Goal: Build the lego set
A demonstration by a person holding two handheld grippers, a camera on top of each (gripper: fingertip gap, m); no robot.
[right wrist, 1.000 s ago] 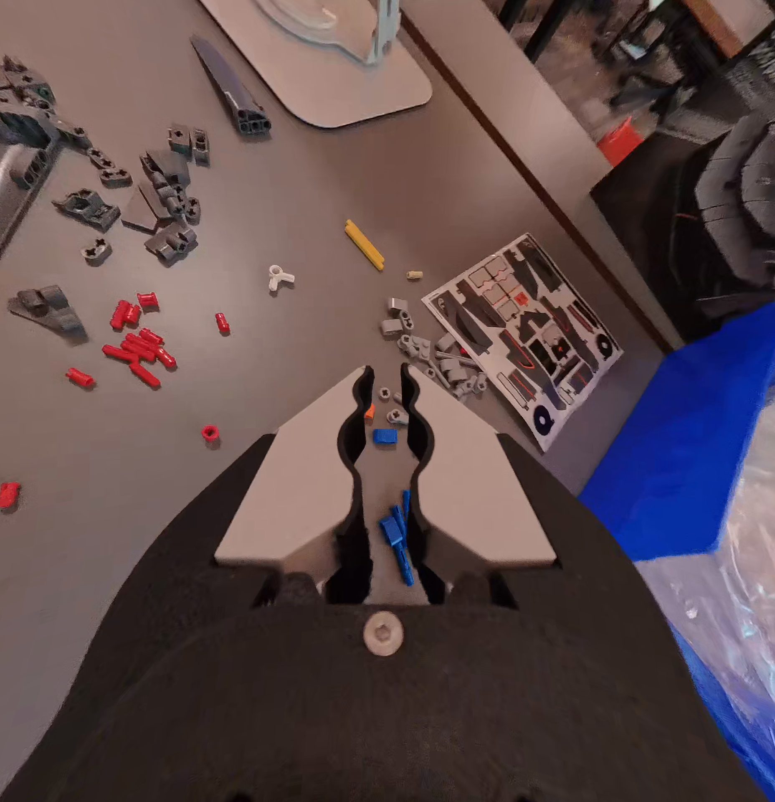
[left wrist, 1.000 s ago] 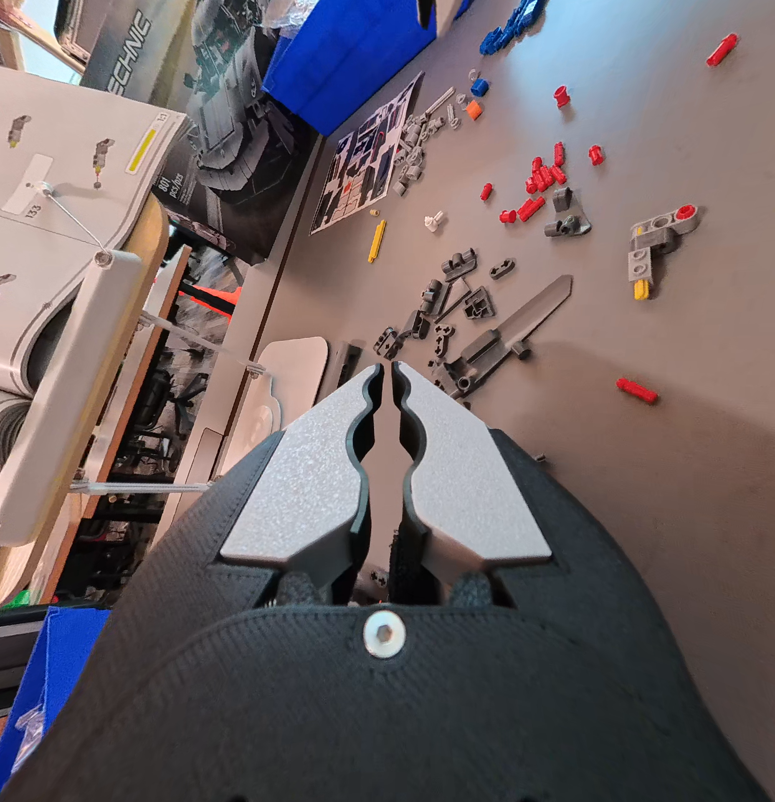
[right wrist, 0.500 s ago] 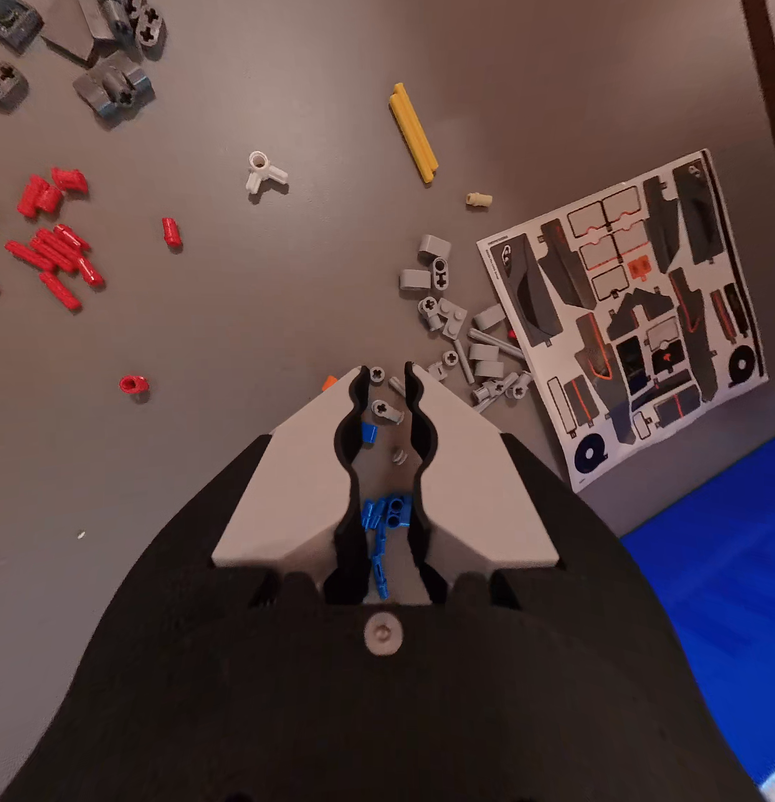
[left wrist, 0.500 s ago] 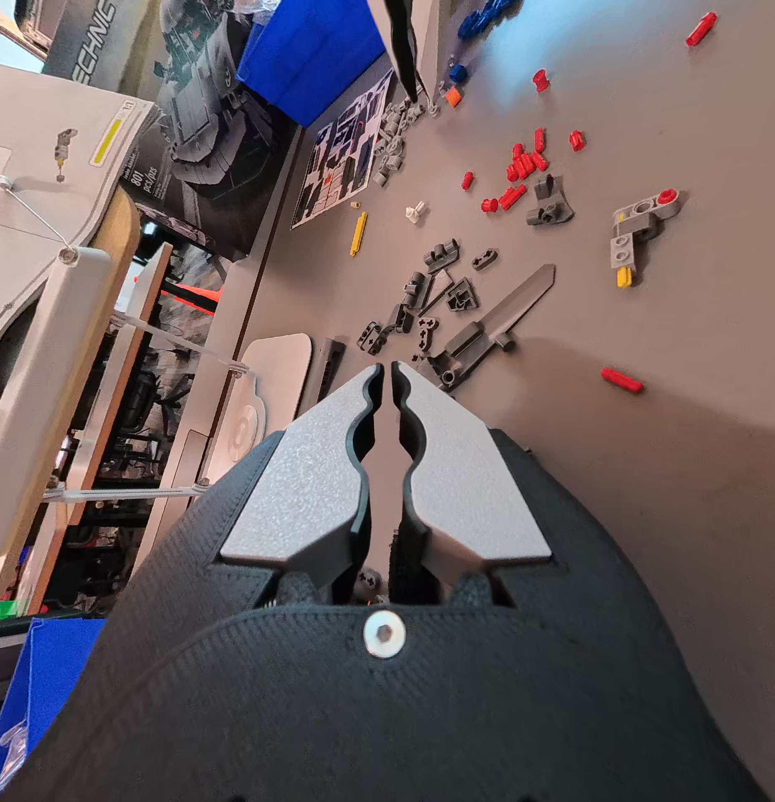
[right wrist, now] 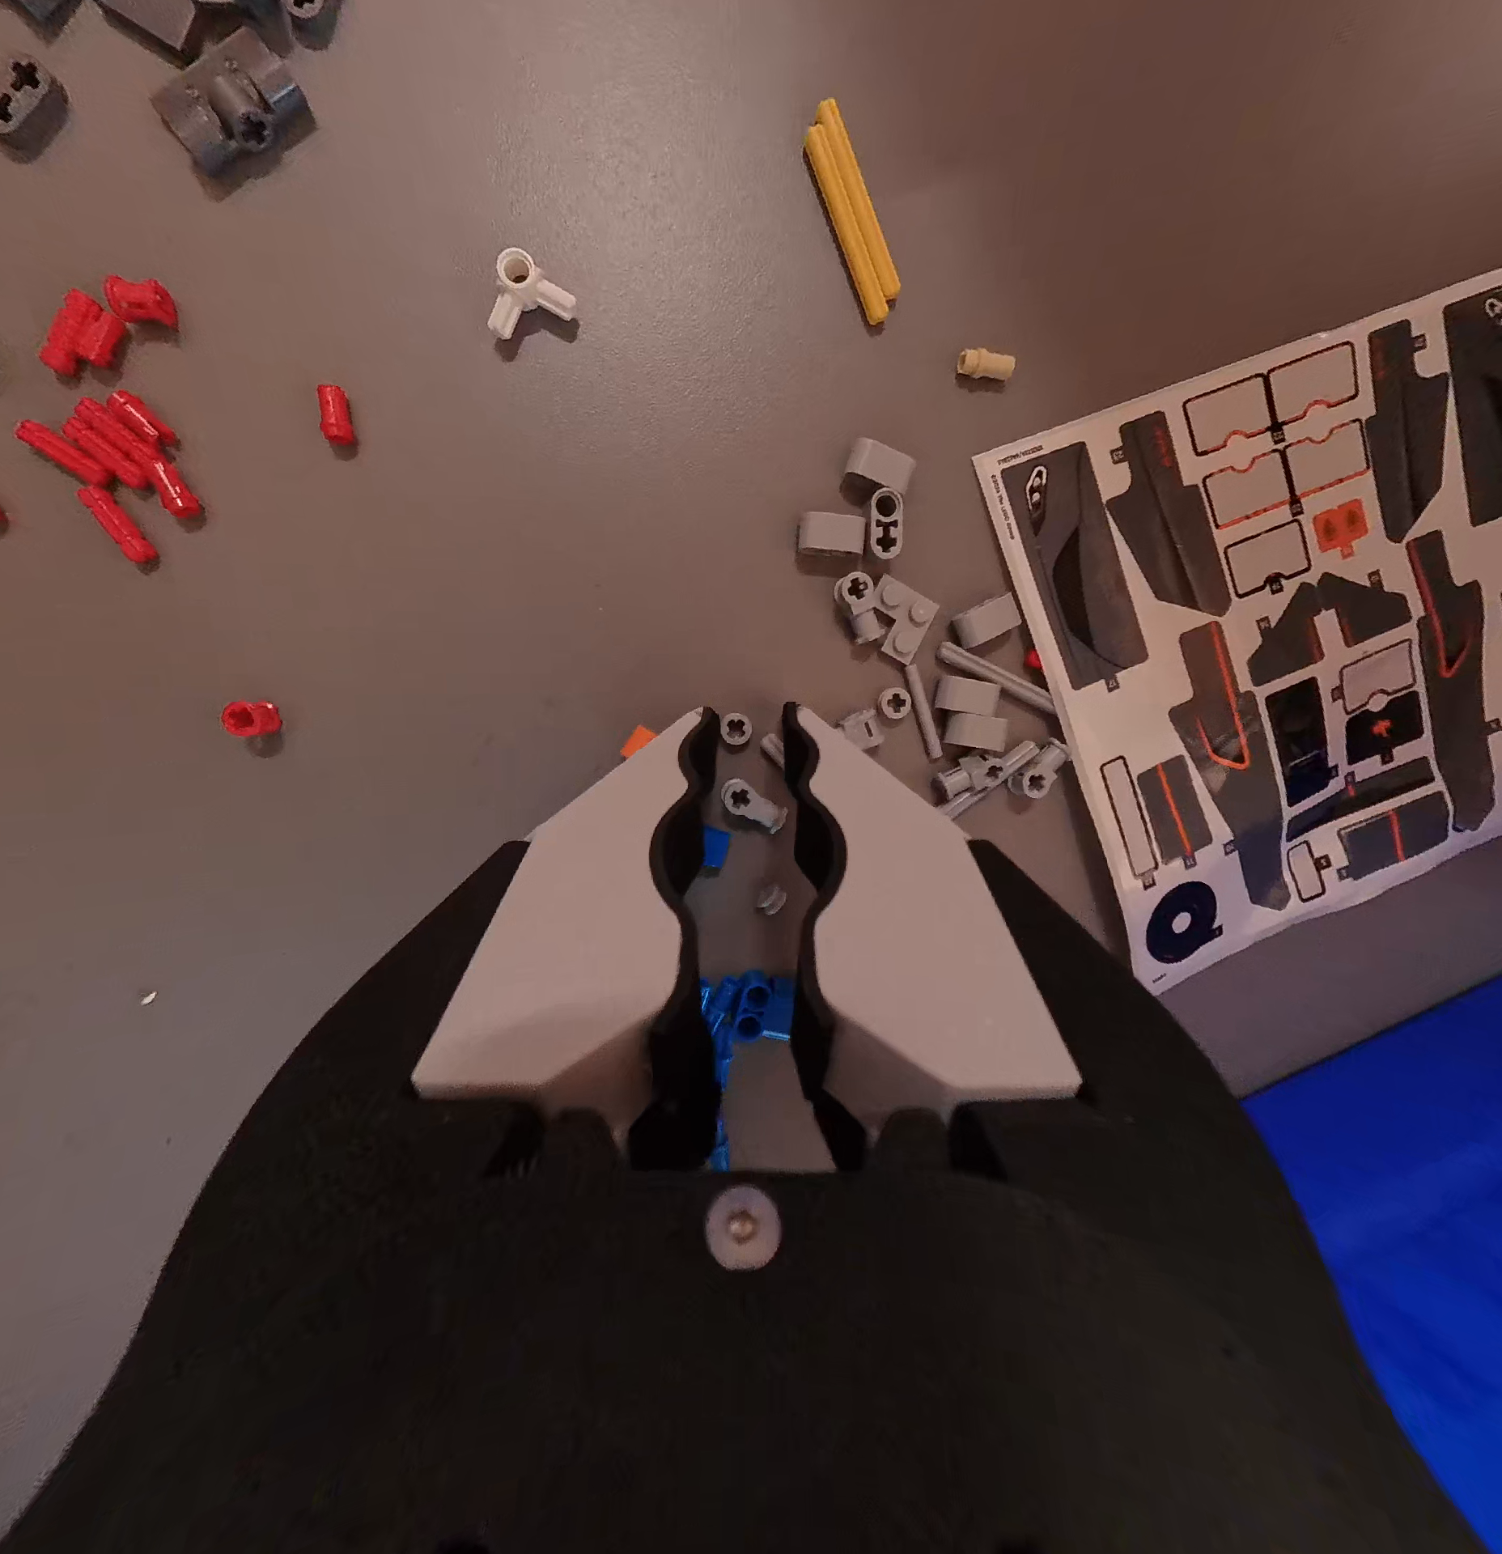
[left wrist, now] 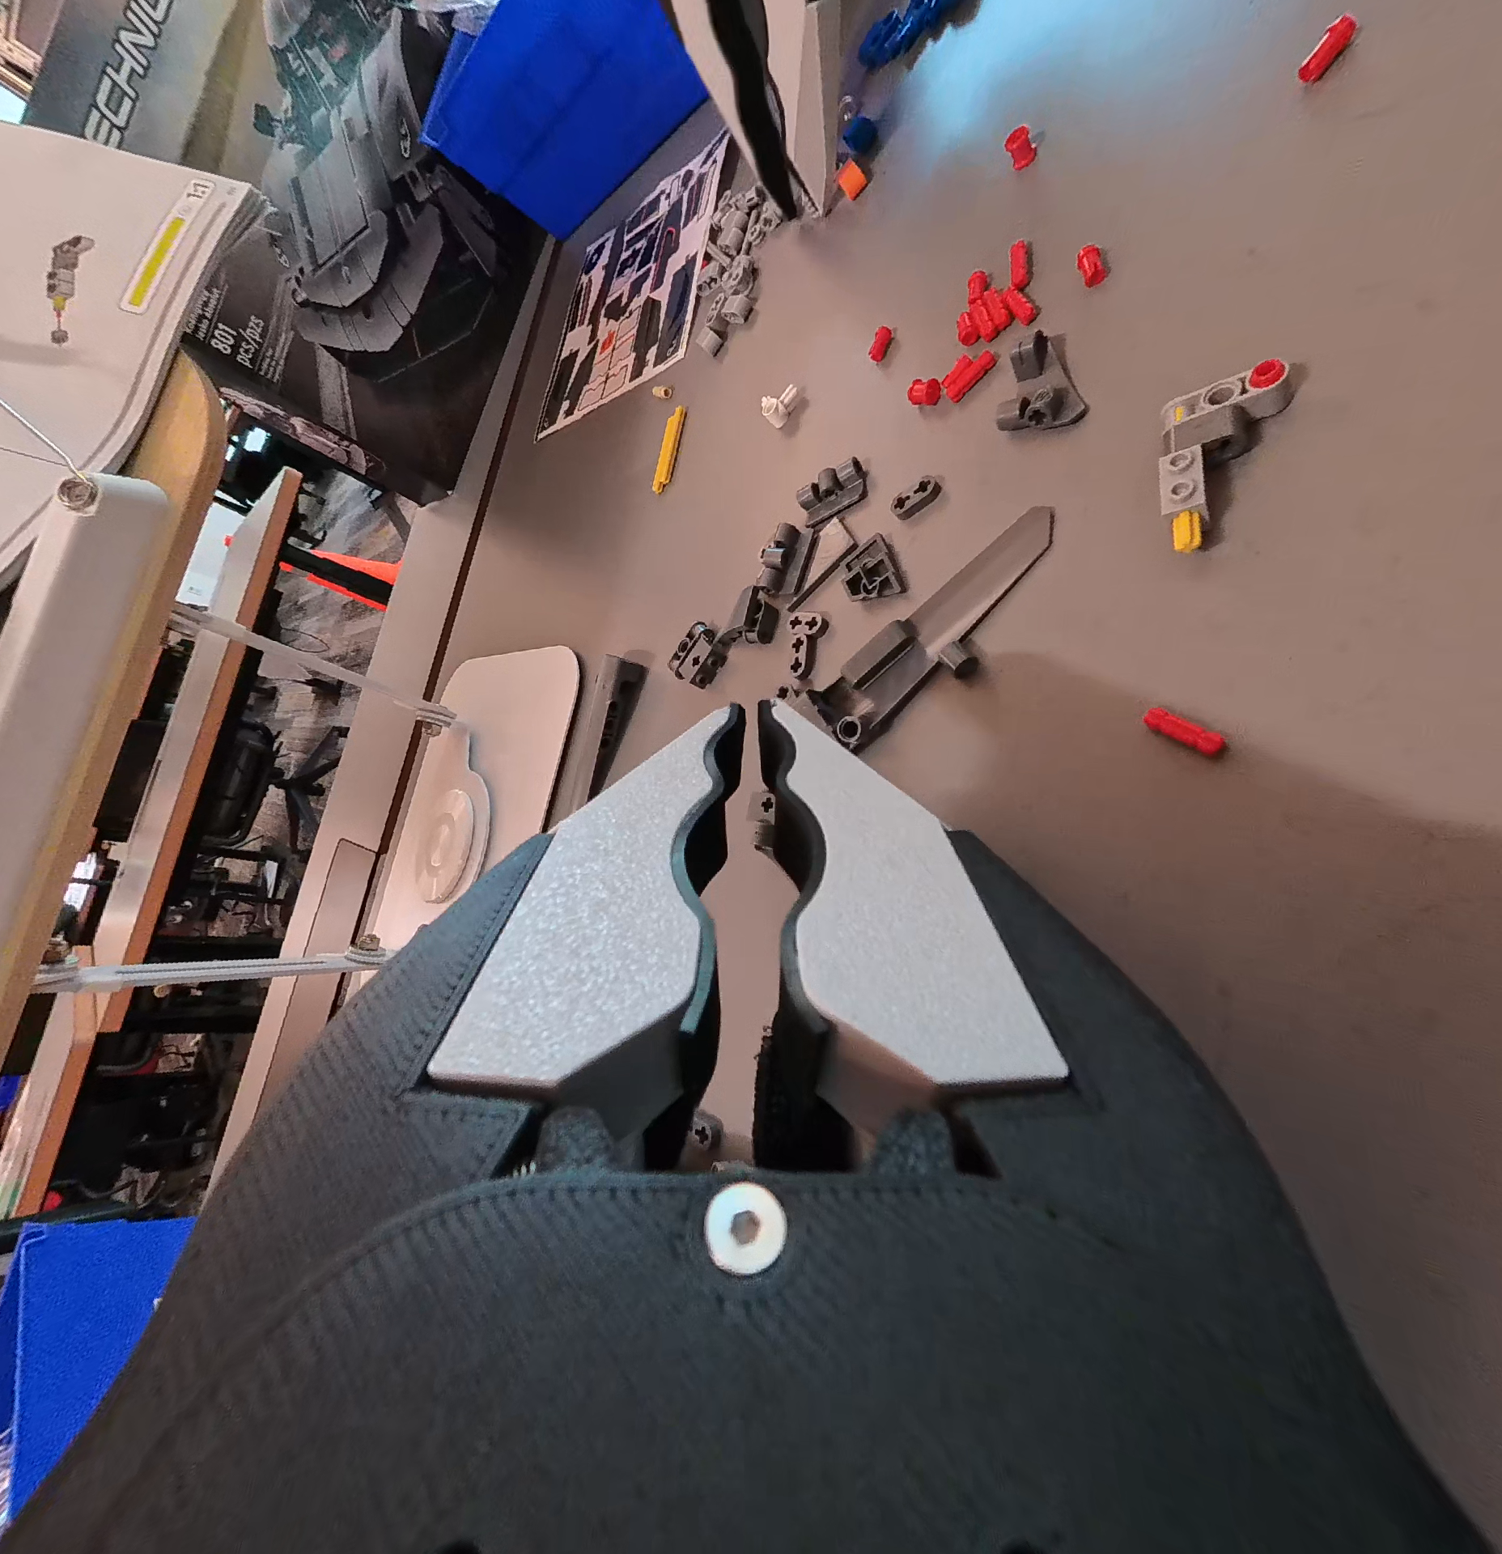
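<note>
My left gripper (left wrist: 751, 715) is shut with nothing between its pads, and hovers over the brown table near a cluster of dark grey pieces (left wrist: 802, 580) and a long dark grey panel (left wrist: 941, 622). My right gripper (right wrist: 746, 719) is open a little and hangs low over a scatter of small light-grey pieces (right wrist: 916, 622). A small round grey bush (right wrist: 735, 727) lies between its tips and a grey pin connector (right wrist: 752, 803) just behind; the pads press on neither. The right gripper also shows at the top of the left wrist view (left wrist: 781, 109).
A sticker sheet (right wrist: 1286, 622) lies right of the grey pieces, with a blue bin (right wrist: 1420, 1219) beyond it. Red pins (right wrist: 109, 454), a white connector (right wrist: 525, 290), a yellow axle (right wrist: 853, 210) and blue pieces (right wrist: 748, 1009) lie about. A grey-and-yellow assembly (left wrist: 1210, 429) sits at the right. The grippers' ends are close to 25 cm from one another. About 11 cm separates my right fingertips from the yellow axle (right wrist: 853, 210). It turns up in the left wrist view (left wrist: 667, 443) as well.
My right gripper has come down and forward over the light-grey pieces and its jaws have opened slightly. My left gripper has stayed shut and drifted a little.
</note>
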